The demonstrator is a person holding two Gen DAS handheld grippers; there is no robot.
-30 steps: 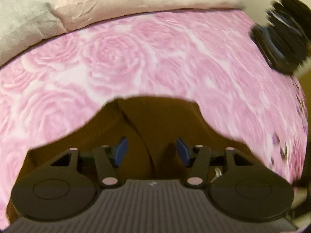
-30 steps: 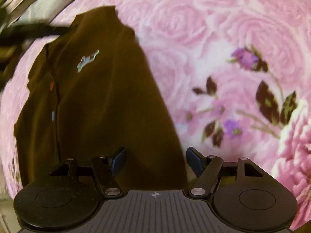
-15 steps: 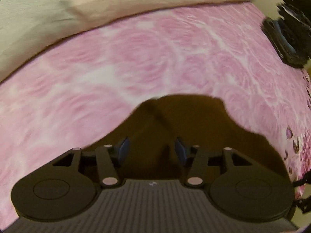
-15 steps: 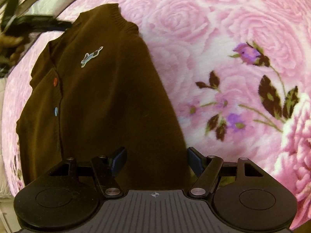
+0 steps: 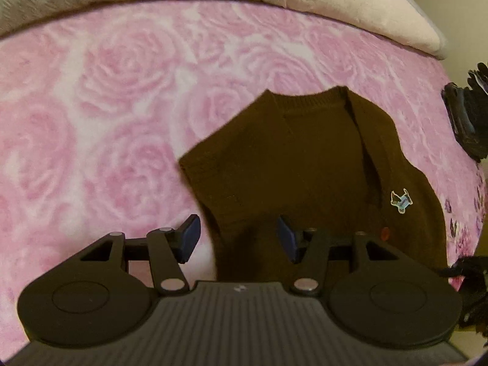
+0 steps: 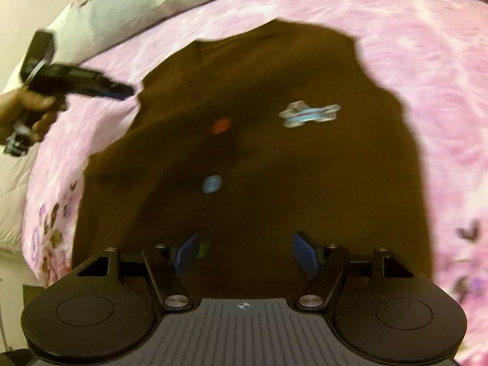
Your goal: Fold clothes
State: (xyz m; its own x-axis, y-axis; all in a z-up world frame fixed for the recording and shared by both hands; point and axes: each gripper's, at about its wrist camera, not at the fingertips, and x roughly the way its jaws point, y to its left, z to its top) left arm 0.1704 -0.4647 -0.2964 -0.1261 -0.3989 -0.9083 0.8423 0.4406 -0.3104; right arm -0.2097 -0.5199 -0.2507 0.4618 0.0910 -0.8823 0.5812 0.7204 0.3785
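Observation:
A dark brown cardigan [image 5: 299,158] lies flat on the pink rose blanket [image 5: 106,97], neckline away from me, with a small patch [image 5: 401,201] and a red button [image 5: 385,233] on its front. My left gripper [image 5: 238,238] is open low over the cardigan's left edge, which runs between its fingers. In the right wrist view the cardigan [image 6: 268,183] fills the middle, showing a red button [image 6: 221,125], a blue button [image 6: 212,184] and the patch [image 6: 308,113]. My right gripper [image 6: 244,253] is open above its lower part, holding nothing. The view is blurred.
Grey and beige pillows [image 5: 350,9] lie along the blanket's far side. The right gripper's body [image 5: 463,122] shows at the right edge. A hand [image 6: 27,106] holds the left gripper [image 6: 116,90] at the cardigan's upper left. A white duvet [image 6: 12,201] hangs beside the bed.
The left view has drawn back and shifted left, so the neckline and patch now show. The right view has swung round to face the cardigan head-on. Both grippers stay open.

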